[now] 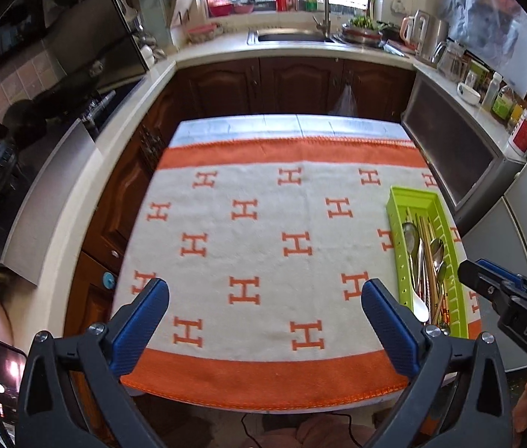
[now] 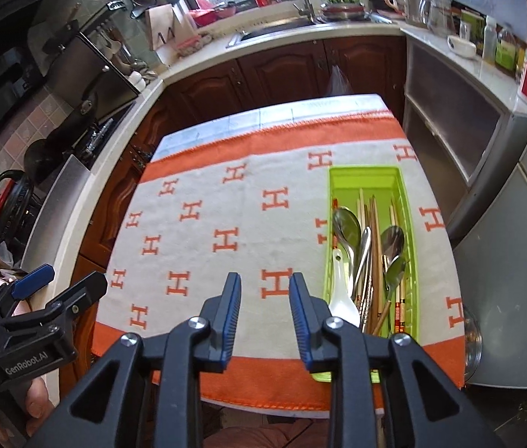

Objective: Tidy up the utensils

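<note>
A lime-green utensil tray (image 2: 364, 171) lies on the right side of the cloth-covered table, also visible as the tray (image 1: 394, 201) in the left wrist view. Inside it lie metal spoons (image 2: 346, 224), a white ceramic spoon (image 2: 340, 291) and several chopsticks (image 2: 375, 231), all lengthwise. My left gripper (image 1: 265, 287) hangs above the near middle of the cloth, open wide with nothing between its fingers. My right gripper (image 2: 265, 278) hovers above the near edge, just left of the tray, jaws a little apart and empty. Each gripper shows at the edge of the other's view: right (image 1: 478, 267), left (image 2: 71, 278).
A white cloth with orange H marks and orange borders (image 1: 263, 224) covers the small table. Dark wooden cabinets and a pale countertop with a sink (image 1: 293, 35) ring it at left and back. A grey cabinet (image 2: 450, 119) and fridge (image 2: 517, 261) stand close on the right.
</note>
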Motion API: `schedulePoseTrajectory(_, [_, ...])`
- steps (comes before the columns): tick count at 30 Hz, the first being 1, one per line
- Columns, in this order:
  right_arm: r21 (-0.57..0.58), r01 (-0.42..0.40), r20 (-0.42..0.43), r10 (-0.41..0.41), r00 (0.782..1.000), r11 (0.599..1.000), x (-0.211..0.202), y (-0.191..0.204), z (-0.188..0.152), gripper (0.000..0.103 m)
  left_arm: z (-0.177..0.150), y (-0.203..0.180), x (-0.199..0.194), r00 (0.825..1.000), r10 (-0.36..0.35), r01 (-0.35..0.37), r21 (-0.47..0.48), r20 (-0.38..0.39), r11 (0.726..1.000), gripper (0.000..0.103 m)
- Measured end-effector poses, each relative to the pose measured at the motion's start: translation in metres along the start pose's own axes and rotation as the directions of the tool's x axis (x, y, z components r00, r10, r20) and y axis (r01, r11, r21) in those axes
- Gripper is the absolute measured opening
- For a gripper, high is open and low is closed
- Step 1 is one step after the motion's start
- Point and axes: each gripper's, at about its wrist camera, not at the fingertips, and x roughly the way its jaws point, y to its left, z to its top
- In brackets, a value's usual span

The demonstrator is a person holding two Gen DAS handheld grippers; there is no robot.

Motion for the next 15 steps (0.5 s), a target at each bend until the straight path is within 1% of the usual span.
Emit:
schedulePoseTrajectory(3, [0.002, -0.005, 0.034, 0.005, 0.999, 1.000, -0.021, 0.013, 0.005, 0.031, 0.001, 0.006, -0.016, 1.000, 0.011, -0.010, -0.016, 0.025, 1.000, 0.102])
schedulePoseTrajectory(7, [-0.015, 0.024, 0.094, -0.022, 0.995, 1.000, -0.044, 0.028, 0.004, 0.045, -0.002, 0.012, -0.031, 0.999, 0.012, -0.010, -0.048, 0.045, 0.999, 0.102])
schedulePoseTrajectory(8, [-0.013, 0.024, 0.106, -0.022, 0.994, 1.000, -0.049, 0.030, 0.002, 0.046, -0.003, 0.013, -0.034, 0.999, 0.011, -0.008, -0.053, 0.048, 0.999, 0.102])
schedulePoseTrajectory(11, [-0.021, 0.041, 0.121, -0.038, 0.992, 0.999, -0.056, 0.038, -0.005, 0.046, -0.006, 0.015, -0.041, 0.998, 0.011, -0.007, -0.062, 0.055, 0.998, 0.102])
schedulePoseTrajectory(15, [-0.022, 0.037, 0.115, -0.034, 0.993, 0.999, -0.059, 0.043, -0.009, 0.046, -0.008, 0.014, -0.045, 0.998, 0.007, -0.004, -0.058, 0.060, 0.998, 0.102])
